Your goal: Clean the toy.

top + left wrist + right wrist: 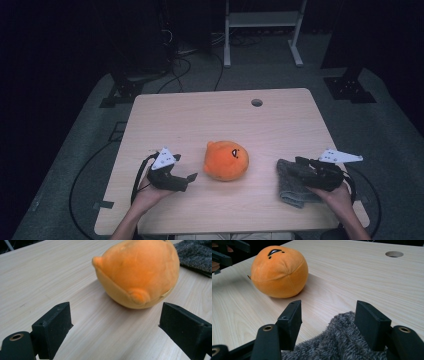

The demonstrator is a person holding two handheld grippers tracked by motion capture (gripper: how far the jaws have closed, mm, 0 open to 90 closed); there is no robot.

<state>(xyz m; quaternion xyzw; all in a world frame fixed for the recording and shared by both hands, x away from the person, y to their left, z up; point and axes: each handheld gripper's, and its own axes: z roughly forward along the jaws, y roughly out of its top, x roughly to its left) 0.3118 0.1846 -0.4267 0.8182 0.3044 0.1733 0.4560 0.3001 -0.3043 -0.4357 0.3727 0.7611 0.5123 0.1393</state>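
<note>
Two items in play, neither gripped yet. Left hand-held gripper [191, 177] jaws wide, orange plush toy [226, 160] just ahead of them on the counter [280, 120]. Right hand-held gripper [328, 315] jaws wide, straddling the grey fuzzy cloth [342, 340], not pinching. Judged: both grasps remain.

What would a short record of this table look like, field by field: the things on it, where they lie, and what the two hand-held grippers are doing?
surface: pale wooden table with a round hole near its far edge
middle: round orange plush toy, lying free
right side: folded grey fuzzy cloth
left gripper: open, pointing at the toy, apart from it
right gripper: open, jaws above the cloth, cloth between them
held: nothing
</note>
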